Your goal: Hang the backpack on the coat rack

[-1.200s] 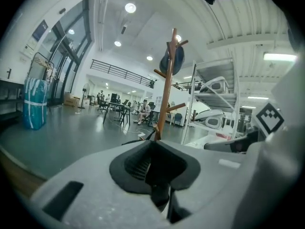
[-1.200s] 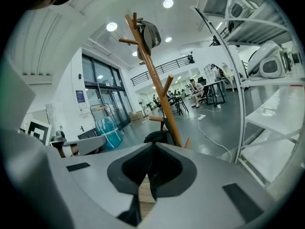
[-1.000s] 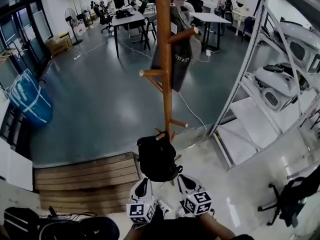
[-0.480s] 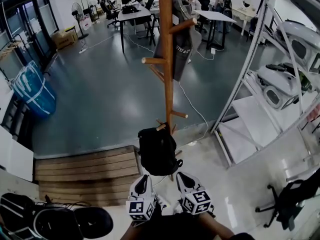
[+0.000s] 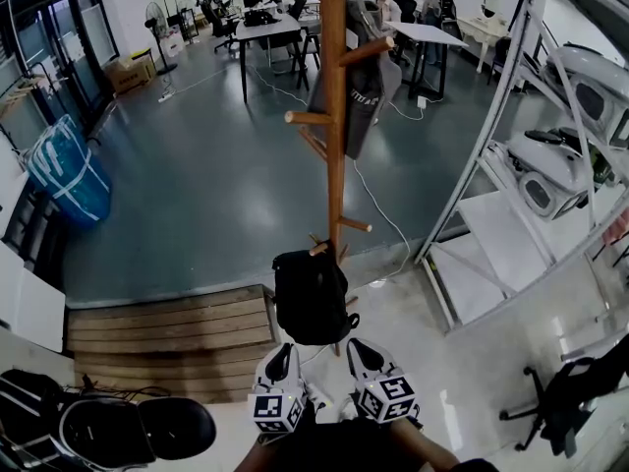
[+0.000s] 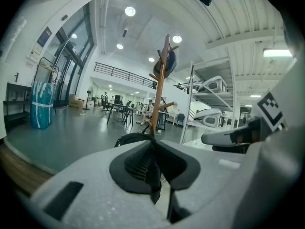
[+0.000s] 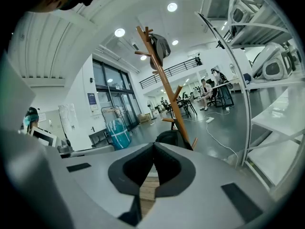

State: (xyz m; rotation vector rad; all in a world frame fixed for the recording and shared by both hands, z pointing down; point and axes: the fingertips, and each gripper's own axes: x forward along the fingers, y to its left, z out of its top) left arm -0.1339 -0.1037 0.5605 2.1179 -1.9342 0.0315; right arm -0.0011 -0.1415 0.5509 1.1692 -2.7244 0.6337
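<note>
Both left gripper and right gripper face backpack.

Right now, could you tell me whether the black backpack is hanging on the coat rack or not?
Hanging: the backpack is hooked by its top on a low peg of the coat rack, dangling beside the pole.

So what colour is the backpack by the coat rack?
The backpack is black, clearest in the head view.
</note>
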